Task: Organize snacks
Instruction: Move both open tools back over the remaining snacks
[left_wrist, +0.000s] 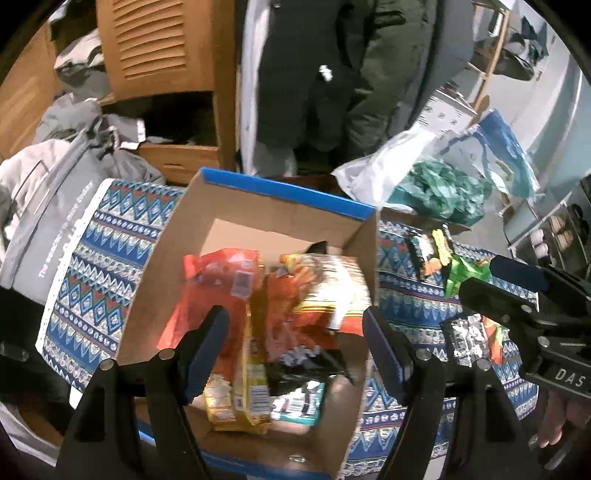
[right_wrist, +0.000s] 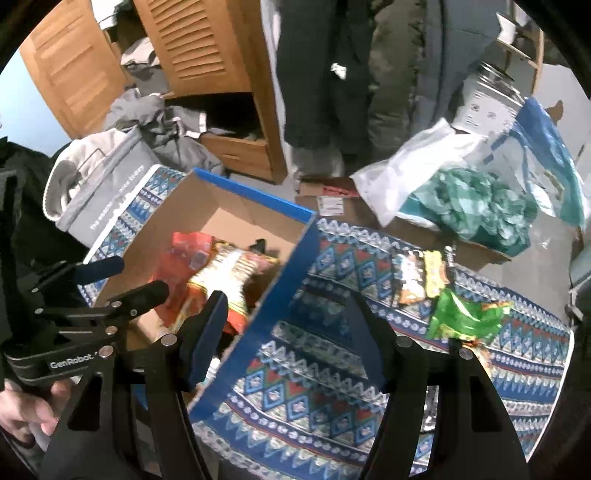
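Note:
An open cardboard box (left_wrist: 280, 192) with a blue rim stands on a patterned blue cloth (right_wrist: 314, 369). Inside lie an orange-red bag (left_wrist: 218, 280), a gold striped packet (left_wrist: 332, 284), a yellow packet (left_wrist: 255, 387) and a black packet (left_wrist: 310, 362). My left gripper (left_wrist: 295, 349) hangs open above these, its pads touching nothing. My right gripper (right_wrist: 288, 336) is open too, straddling the box's right wall (right_wrist: 280, 280) with nothing held. Loose on the cloth to the right are a green packet (right_wrist: 461, 317), a black-and-orange packet (right_wrist: 413, 280) and a black-and-silver packet (left_wrist: 465, 339).
A clear plastic bag of green stuff (right_wrist: 472, 210) sits on a flat carton behind the cloth. A grey bag (right_wrist: 110, 192) leans at the left by a wooden louvred cabinet (right_wrist: 207, 48). Dark garments (left_wrist: 332, 74) stand at the back. A hand (right_wrist: 29, 410) grips the left tool.

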